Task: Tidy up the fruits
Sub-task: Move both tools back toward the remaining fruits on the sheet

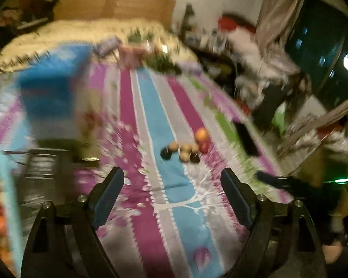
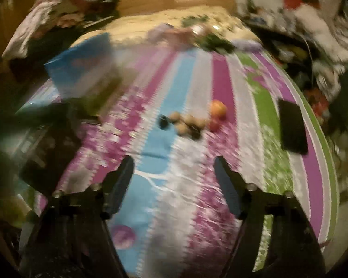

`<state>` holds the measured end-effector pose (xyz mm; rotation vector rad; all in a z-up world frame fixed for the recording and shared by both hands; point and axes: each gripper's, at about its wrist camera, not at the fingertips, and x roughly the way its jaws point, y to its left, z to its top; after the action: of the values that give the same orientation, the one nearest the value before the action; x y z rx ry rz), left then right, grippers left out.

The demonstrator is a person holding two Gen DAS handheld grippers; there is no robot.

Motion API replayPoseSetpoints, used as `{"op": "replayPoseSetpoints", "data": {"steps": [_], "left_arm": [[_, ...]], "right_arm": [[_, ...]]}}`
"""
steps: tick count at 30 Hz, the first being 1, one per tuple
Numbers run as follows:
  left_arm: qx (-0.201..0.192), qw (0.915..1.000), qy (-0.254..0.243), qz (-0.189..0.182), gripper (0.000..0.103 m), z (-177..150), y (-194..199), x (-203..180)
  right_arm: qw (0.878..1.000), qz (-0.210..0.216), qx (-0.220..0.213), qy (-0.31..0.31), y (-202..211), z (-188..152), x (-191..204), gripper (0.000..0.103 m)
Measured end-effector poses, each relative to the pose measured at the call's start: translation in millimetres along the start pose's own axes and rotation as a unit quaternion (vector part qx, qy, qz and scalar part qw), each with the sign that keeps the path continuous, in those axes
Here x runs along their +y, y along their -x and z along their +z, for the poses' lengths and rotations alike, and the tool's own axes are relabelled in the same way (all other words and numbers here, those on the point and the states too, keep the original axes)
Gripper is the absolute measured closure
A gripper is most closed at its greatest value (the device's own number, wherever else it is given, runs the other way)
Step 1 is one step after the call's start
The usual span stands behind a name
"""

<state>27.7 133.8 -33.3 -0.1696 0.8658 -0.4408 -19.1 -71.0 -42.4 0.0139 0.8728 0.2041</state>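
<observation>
The fruits (image 2: 192, 121) lie in a small heap on the striped cloth (image 2: 197, 185), near a dark phone (image 2: 292, 127). The left gripper (image 1: 172, 199) and right gripper (image 2: 174, 185) are both released and empty. Slow down, aim at one outer fruit, approach it from above.

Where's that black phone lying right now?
In the right wrist view, the black phone lies flat on the striped cloth near its right edge, right of the orange fruit and the fruit pile.
</observation>
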Motion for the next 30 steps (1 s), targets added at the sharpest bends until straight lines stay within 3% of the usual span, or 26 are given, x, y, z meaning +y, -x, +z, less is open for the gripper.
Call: {"op": "replayPoseSetpoints", "data": {"steps": [1, 3, 6, 8, 12, 15, 22, 24, 27, 30], "left_arm": [[0.018, 0.9998, -0.003, 0.007, 0.025, 0, -29, 1], [0.049, 0.9987, 0.002, 0.013, 0.045, 1, -76, 4], [0.071, 0.9970, 0.020, 0.024, 0.057, 0, -124, 15], [0.075, 0.9966, 0.031, 0.014, 0.059, 0, -139, 18], [0.071, 0.9973, 0.019, -0.001, 0.059, 1, -155, 11], [0.067, 0.9977, 0.013, 0.002, 0.059, 3, -164, 11], [0.057, 0.9982, -0.010, 0.013, 0.059, 8, -175, 8], [0.056, 0.9980, -0.020, 0.021, 0.063, 6, -174, 5], [0.056, 0.9981, -0.019, 0.018, 0.079, 3, -167, 5], [0.049, 0.9985, -0.016, 0.021, 0.079, -1, -158, 4]], "right_arm": [[1.000, 0.000, 0.002, -0.012, -2, -3, -12, 0.040], [1.000, -0.001, 0.002, -0.025, -5, -6, -27, 0.048], [0.999, -0.001, 0.005, -0.051, -12, -12, -52, 0.050], [0.998, 0.000, 0.009, -0.057, -16, -15, -64, 0.050], [0.998, 0.007, 0.018, -0.064, -28, -21, -82, 0.051], [0.997, 0.021, 0.025, -0.068, -38, -21, -86, 0.057], [0.997, 0.035, 0.024, -0.067, -55, -13, -84, 0.059], [0.997, 0.034, 0.020, -0.069, -60, -6, -85, 0.059], [0.996, 0.036, 0.016, -0.075, -73, 6, -86, 0.063], [0.996, 0.039, 0.012, -0.080, -89, 20, -86, 0.065]]}}
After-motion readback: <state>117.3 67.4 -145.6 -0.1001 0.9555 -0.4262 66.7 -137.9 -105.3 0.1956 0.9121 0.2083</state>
